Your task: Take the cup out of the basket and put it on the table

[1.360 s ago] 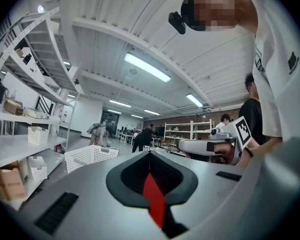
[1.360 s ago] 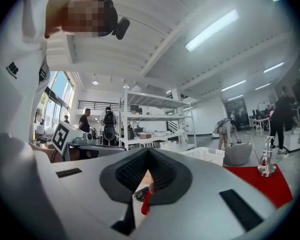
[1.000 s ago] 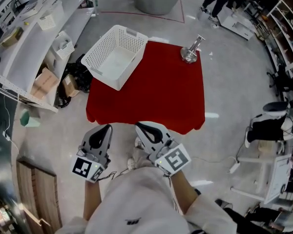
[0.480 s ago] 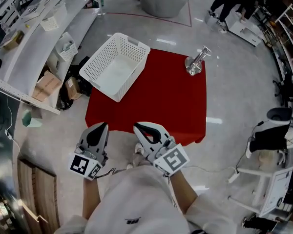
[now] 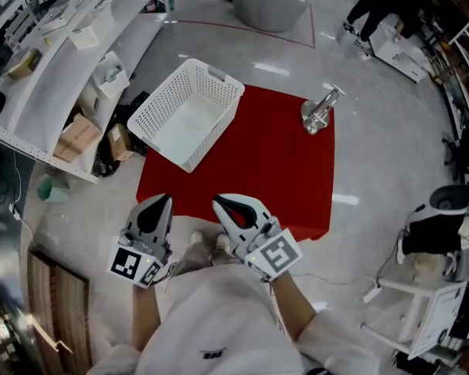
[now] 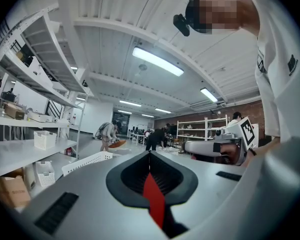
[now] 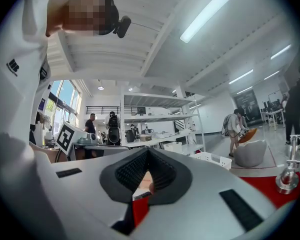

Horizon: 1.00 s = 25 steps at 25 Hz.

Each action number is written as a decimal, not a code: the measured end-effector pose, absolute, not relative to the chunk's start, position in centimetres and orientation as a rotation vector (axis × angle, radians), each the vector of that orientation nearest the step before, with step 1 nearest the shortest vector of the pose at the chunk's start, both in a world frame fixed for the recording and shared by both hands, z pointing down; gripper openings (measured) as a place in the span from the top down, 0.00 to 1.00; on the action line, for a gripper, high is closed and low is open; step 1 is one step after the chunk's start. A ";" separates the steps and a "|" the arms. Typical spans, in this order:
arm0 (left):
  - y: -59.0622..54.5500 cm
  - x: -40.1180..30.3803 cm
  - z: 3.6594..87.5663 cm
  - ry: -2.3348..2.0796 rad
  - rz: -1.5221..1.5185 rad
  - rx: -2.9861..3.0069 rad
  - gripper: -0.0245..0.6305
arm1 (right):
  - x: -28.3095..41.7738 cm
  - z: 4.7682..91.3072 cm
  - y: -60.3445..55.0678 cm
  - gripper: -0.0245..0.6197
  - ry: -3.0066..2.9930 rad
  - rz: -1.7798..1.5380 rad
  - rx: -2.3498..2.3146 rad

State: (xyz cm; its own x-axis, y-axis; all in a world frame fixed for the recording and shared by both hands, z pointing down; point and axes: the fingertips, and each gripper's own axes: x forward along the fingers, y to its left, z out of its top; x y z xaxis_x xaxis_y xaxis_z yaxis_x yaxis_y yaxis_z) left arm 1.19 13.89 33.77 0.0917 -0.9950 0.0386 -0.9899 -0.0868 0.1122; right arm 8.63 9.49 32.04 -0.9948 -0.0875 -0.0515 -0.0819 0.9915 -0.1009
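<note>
A silvery metal cup sits on the red table near its far right corner, outside the white perforated basket, which looks empty at the table's far left. My left gripper and right gripper hover side by side at the table's near edge, both shut with nothing between the jaws. They point level toward the table. The right gripper view catches the cup at the far right and the basket beyond the jaws. The left gripper view shows the basket to the left.
White shelving with boxes runs along the left, with cardboard boxes on the floor beside it. A white equipment stand is at the right. A grey beanbag and people are beyond the table.
The person has stepped toward the table. The table, basket and cup have slid nearer in the head view, and both grippers now reach its near edge. Both stay shut.
</note>
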 end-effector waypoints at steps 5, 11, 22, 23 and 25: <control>12.5 0.0 33.9 -2.041 -0.059 2.242 0.95 | 7.3 32.3 8.0 0.95 3.080 -0.165 -0.136; 10.7 -1.5 34.2 -2.006 -0.065 2.261 0.95 | 5.5 32.6 6.4 0.95 3.087 -0.156 -0.161; 6.6 -6.6 35.3 -1.930 -0.072 2.297 0.95 | 0.0 33.3 2.6 0.95 3.094 -0.166 -0.233; 6.2 -7.1 35.4 -1.924 -0.070 2.300 0.95 | -0.5 33.4 2.3 0.95 3.096 -0.167 -0.239; 5.5 -8.1 35.7 -1.911 -0.068 2.306 0.95 | -1.6 33.6 1.7 0.95 3.098 -0.166 -0.253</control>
State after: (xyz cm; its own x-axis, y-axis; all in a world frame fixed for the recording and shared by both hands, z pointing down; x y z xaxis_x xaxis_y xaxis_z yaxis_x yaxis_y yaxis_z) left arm -8.13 5.53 35.66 0.1891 -0.9803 0.0577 -0.9736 -0.1795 0.1407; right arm -1.57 1.65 33.64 -0.9864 -0.1633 -0.0199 -0.1603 0.9811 -0.1082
